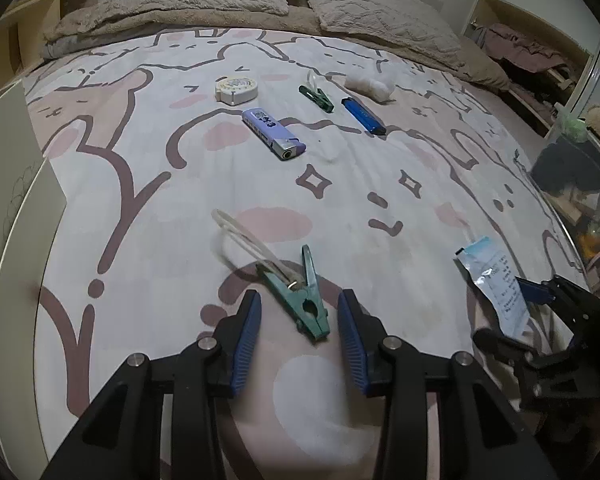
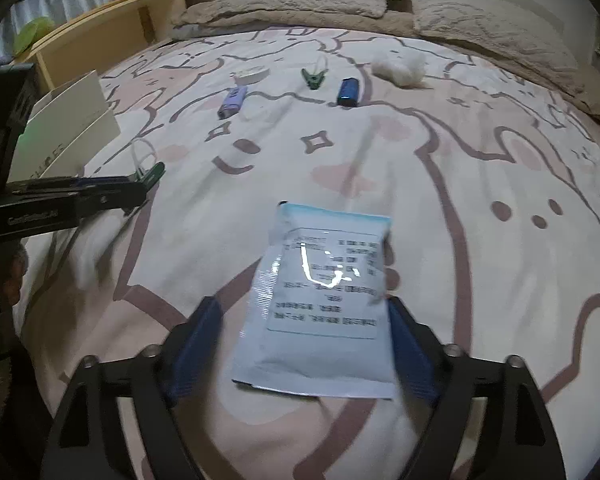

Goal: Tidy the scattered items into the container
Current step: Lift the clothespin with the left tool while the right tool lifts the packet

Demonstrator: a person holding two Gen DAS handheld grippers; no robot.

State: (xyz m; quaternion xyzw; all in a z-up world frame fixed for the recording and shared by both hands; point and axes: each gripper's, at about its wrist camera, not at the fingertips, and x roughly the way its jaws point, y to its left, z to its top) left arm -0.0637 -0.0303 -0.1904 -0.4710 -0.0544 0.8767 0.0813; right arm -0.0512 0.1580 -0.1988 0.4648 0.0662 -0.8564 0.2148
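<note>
A green clothes peg [image 1: 306,300] with a clear loop lies on the patterned bedsheet between the blue pads of my left gripper [image 1: 300,300]. The jaws stand open, with a gap on each side of the peg. A pale blue printed sachet [image 2: 324,304] lies between the pads of my right gripper [image 2: 304,304], which is open wide with its left pad clear of the sachet. Farther up the bed lie a purple lighter [image 1: 274,134], a blue lighter [image 1: 363,116], a second green peg [image 1: 317,98], a white round case [image 1: 236,90] and a white fluffy wad [image 1: 370,85]. A white box [image 2: 72,120] stands at the left.
Beige blankets [image 1: 172,4] and pillows are heaped at the far end of the bed. A wooden shelf [image 2: 120,28] runs along the left, beyond the white box. Clutter and a clear bin [image 1: 572,168] sit off the bed's right edge. The two grippers work side by side near the front.
</note>
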